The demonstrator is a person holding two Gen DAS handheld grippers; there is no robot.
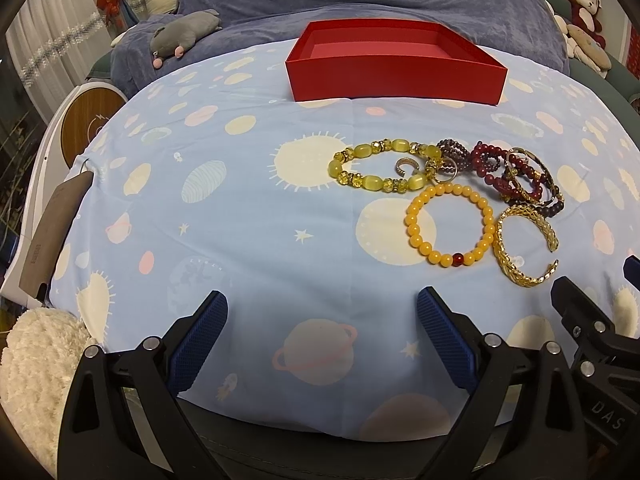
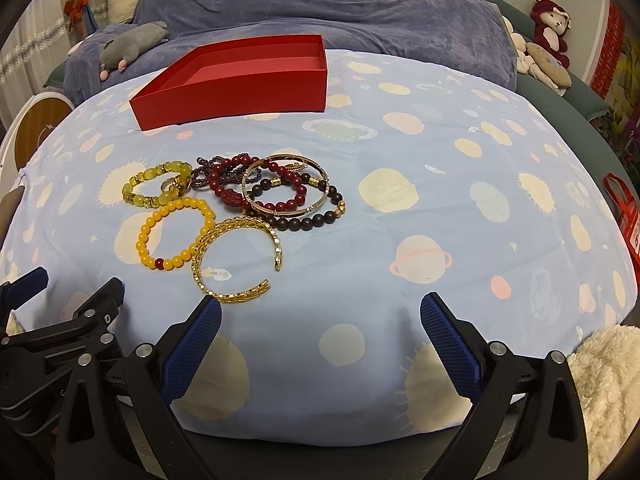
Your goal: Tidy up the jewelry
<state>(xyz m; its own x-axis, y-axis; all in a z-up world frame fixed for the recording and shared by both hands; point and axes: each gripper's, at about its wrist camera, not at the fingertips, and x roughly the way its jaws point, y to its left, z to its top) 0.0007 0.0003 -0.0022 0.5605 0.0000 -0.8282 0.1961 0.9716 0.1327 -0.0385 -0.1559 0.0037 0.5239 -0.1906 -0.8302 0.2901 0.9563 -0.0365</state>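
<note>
Gold cuff (image 2: 236, 264), planet-print blue cloth (image 2: 400, 240), red box (image 2: 240, 88) behind

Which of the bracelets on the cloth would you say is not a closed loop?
The gold openwork cuff, nearest the right gripper: its ring has a gap between two ends, while the beaded bracelets and the bangle close fully.

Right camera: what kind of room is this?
Probably a bedroom: a space-print sheet covers a soft surface, with a blue blanket behind and stuffed toys, like the red plush bear.
</note>
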